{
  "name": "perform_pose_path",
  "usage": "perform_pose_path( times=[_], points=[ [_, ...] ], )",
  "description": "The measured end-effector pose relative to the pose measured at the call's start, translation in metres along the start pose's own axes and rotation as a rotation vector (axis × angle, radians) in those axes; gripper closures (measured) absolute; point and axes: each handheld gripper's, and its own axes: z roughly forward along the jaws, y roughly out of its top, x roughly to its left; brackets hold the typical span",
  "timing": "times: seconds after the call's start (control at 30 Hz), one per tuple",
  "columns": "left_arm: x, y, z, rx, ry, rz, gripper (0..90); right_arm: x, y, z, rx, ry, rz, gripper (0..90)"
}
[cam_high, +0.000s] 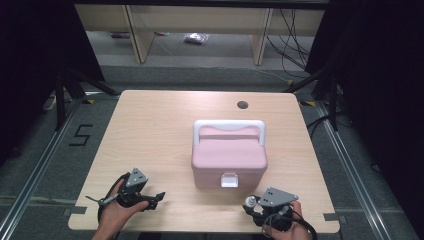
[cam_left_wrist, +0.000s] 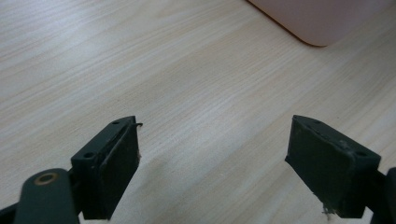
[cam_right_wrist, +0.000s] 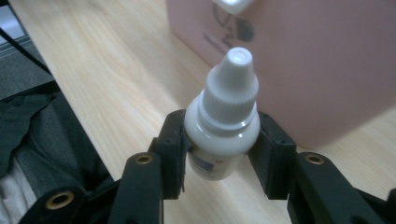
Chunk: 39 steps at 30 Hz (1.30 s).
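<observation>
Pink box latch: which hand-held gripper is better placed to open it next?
Probably left. The left hand-held gripper is open and empty near the pink box; the right hand-held gripper is shut on a white dropper bottle.

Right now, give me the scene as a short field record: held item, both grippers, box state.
held item: small white plastic dropper bottle with ribbed cap, between the jaws of the right gripper
right gripper: shut on the bottle, near the table's front edge, in front of the box
left gripper: open, nothing between the jaws, over bare table
box: pink plastic box with white handle, lid down, white latch at its front
surface: light wooden table
</observation>
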Motion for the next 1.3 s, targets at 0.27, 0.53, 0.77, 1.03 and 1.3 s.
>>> perform_pose_path(
  times=[0.27, 0.53, 0.77, 1.03, 1.3],
  points=[
    [0.0, 0.0, 0.0, 0.007, 0.0, -0.001, 16.2, -0.016, -0.01, -0.016, -0.013, -0.053, 0.042, 60.2],
    [-0.001, 0.0, 0.0, -0.001, -0.001, -0.001, 16.2, -0.039, -0.023, -0.024, 0.005, -0.111, 0.132, 60.2],
    [-0.002, 0.001, 0.0, 0.004, -0.003, -0.007, 16.2, -0.062, -0.038, -0.027, 0.029, -0.183, 0.238, 60.2],
    [-0.002, 0.001, 0.001, -0.001, -0.002, -0.003, 16.2, -0.085, -0.049, -0.029, 0.015, -0.262, 0.222, 60.2],
    [-0.002, 0.001, 0.001, 0.002, -0.006, 0.001, 16.2, -0.091, -0.053, -0.028, 0.024, -0.278, 0.247, 60.2]
  ],
)
